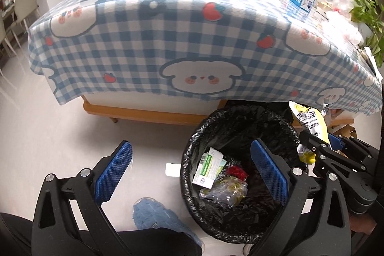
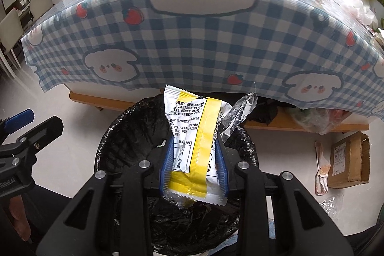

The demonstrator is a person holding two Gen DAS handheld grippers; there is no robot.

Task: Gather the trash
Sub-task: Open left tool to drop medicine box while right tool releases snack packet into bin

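In the left wrist view, the left gripper (image 1: 190, 166) was spread wide with nothing between its pads, one finger over the floor, the other over the bin (image 1: 240, 121). A carton (image 1: 208, 168) and a clear bag (image 1: 224, 192) lay in the bin.

In the right wrist view, the right gripper (image 2: 195, 155) was clamped on a yellow wrapper (image 2: 192, 133), held above the bin (image 2: 112, 136). A checked table (image 2: 192, 44) stood behind.

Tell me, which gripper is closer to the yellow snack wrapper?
Right. The right gripper is clamped on the wrapper, holding it above the bin. The left gripper hangs open beside it, holding nothing.
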